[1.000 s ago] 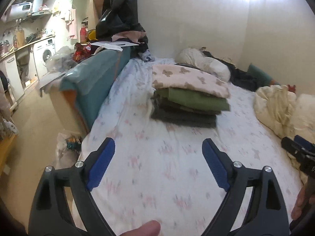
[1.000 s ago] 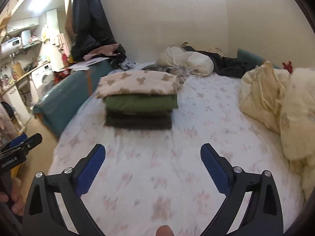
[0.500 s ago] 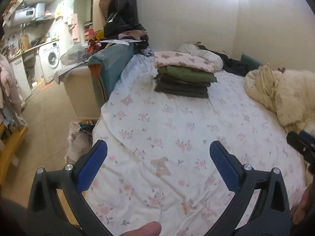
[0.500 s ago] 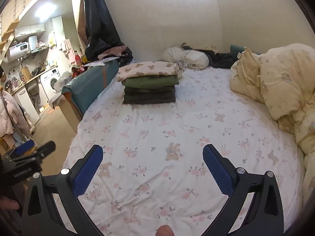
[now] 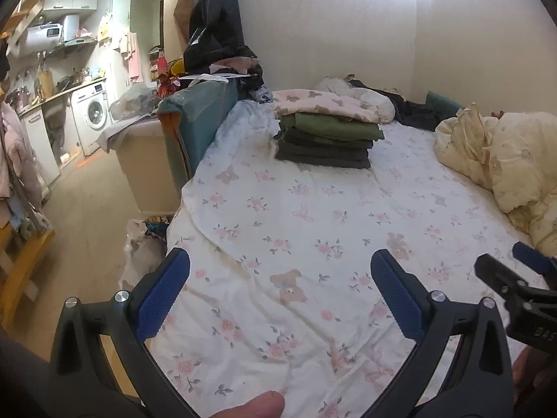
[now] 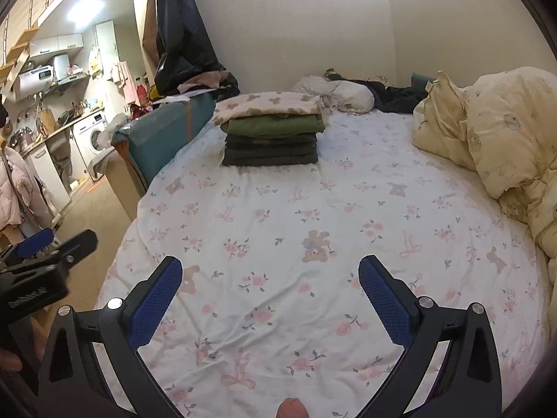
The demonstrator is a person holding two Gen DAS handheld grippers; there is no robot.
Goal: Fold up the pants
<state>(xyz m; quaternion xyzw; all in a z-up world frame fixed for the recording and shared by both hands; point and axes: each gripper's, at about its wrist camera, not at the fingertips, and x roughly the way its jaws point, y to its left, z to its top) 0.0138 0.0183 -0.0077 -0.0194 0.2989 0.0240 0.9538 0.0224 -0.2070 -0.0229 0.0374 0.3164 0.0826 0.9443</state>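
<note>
The stack of folded pants (image 6: pixel 271 136) sits on the far part of the bed (image 6: pixel 348 226), toward its left side: dark grey pieces at the bottom, an olive green one above them, and a pale bear-print piece on top (its edges overhang the stack a little). In the left wrist view the same stack (image 5: pixel 325 132) lies far ahead, right of the teal headboard-like panel (image 5: pixel 198 118).

Both tools hover over the near end of the bed, pointing forward and downward at the flowered sheet. The left hand-held gripper (image 5: pixel 278 292) is released, its blue pads spread wide with only sheet between them; a fingertip (image 5: pixel 254 405) shows at the bottom edge. The right hand-held gripper (image 6: pixel 269 296) is likewise spread wide, holding nothing, with a fingertip (image 6: pixel 294 407) at the bottom edge. Each tool appears in the other's view: the right one at the right edge (image 5: pixel 515 289), the left one at the left edge (image 6: pixel 45 261).

The stack lies well apart from both tools, across a bare stretch of sheet. A cream duvet (image 6: pixel 494 132) is bunched along the right side, and a white pillow (image 6: pixel 344 94) and dark clothes (image 6: pixel 397 95) lie at the far wall. Left of the bed is a kitchen area with a washing machine (image 5: pixel 92 115).
</note>
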